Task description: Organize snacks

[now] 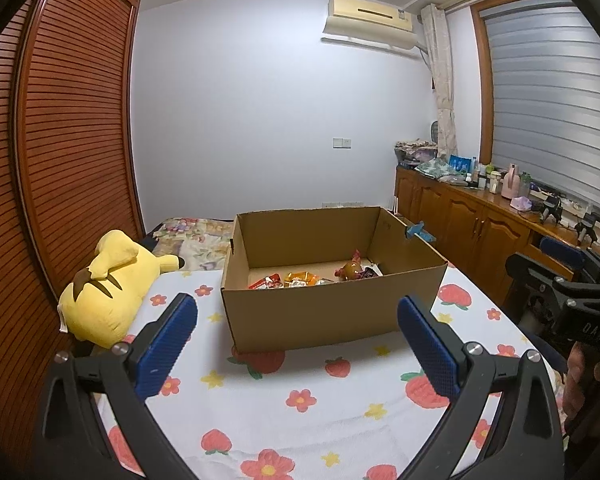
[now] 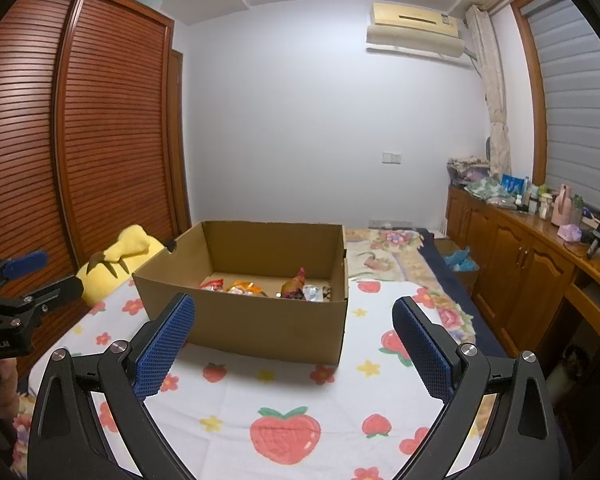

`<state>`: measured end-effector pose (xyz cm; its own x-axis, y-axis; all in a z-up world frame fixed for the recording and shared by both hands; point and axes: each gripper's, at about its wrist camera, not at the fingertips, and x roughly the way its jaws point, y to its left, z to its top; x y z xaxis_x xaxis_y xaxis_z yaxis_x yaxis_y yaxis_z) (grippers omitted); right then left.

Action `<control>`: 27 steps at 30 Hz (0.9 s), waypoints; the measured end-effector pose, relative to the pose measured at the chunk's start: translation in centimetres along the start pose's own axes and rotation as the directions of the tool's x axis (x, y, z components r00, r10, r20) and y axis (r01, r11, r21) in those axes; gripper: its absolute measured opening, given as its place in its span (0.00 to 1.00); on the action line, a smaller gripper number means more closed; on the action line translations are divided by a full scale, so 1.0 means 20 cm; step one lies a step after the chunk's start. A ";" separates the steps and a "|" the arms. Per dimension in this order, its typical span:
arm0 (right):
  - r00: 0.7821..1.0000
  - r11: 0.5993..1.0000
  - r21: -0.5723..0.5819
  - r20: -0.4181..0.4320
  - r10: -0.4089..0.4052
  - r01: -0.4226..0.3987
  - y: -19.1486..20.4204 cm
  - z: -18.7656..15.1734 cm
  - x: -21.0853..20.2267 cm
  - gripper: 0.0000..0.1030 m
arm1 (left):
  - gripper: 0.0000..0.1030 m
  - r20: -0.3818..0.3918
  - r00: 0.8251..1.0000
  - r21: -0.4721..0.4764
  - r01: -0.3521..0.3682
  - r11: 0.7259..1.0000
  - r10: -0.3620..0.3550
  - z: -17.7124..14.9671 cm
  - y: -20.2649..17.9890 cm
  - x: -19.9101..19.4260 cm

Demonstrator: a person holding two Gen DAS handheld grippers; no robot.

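Both jaws are hanging wide open and empty above the strawberry-print bedspread (image 2: pixel 300 392). Colourful snack packets (image 1: pixel 312 278) are lying inside the open brown cardboard box (image 1: pixel 324 312); reaching in risks snagging its thin wall and tipping it.

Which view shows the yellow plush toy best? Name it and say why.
The left wrist view. There the yellow plush toy lies almost wholly in sight on the bed, left of the cardboard box, with its brown back stripes plain. The right wrist view shows only part of it, behind the box's left corner and the other gripper.
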<state>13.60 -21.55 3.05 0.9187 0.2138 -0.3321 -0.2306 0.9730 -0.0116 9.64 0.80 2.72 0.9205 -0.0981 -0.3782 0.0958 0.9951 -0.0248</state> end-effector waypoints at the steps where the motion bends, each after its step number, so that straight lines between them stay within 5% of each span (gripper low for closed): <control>1: 1.000 1.000 0.000 0.001 0.000 0.000 0.00 0.00 0.00 0.98 | 0.98 0.000 1.000 0.002 -0.001 1.000 0.001 0.00 0.00 0.00; 27: 1.000 1.000 0.006 0.002 0.003 -0.003 0.00 0.00 -0.01 0.98 | 0.98 -0.010 1.000 0.008 -0.017 1.000 0.017 -0.03 0.01 0.01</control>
<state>13.43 -21.49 3.05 0.9186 0.2172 -0.3301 -0.2317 0.9728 -0.0046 9.62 0.96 2.06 0.9183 -0.0808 -0.3876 0.0830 0.9965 -0.0110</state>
